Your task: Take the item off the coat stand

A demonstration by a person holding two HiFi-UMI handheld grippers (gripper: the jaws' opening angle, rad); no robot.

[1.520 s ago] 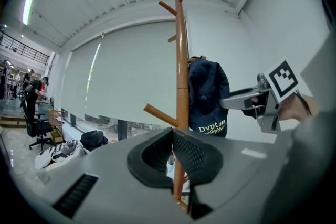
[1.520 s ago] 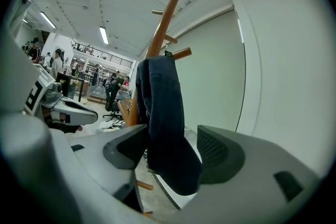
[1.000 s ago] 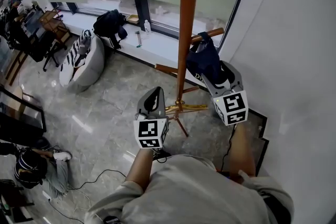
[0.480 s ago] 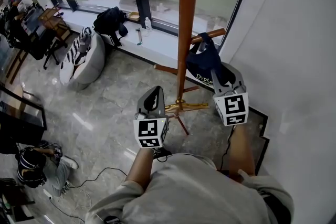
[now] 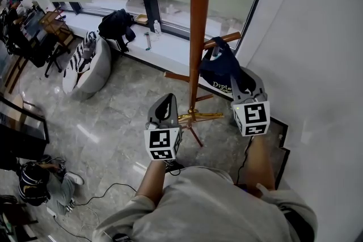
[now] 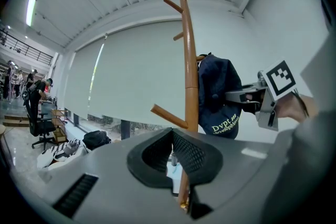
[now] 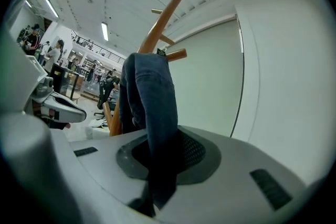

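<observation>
A navy cap [image 5: 217, 67] with pale lettering hangs from a wooden peg [image 5: 225, 38] of the orange-brown coat stand [image 5: 199, 37]. My right gripper [image 5: 238, 79] reaches it from the right, its jaws closing with the cap's fabric [image 7: 152, 97] pressed between the pads [image 7: 191, 152]. The left gripper view shows the same cap [image 6: 218, 94], the stand's pole [image 6: 190, 60] and the right gripper [image 6: 247, 97] gripping it. My left gripper [image 5: 166, 100] hangs shut and empty in front of the pole, lower down.
A white wall [image 5: 317, 65] rises close on the right. A striped bean bag [image 5: 85, 65] and a black backpack [image 5: 116, 24] lie by the window ledge at the left. A person [image 5: 34, 181] sits on the floor at lower left, near cables.
My right gripper's jaws have come together on the cap, and the cap has shifted slightly toward that gripper. My left gripper has stayed where it was.
</observation>
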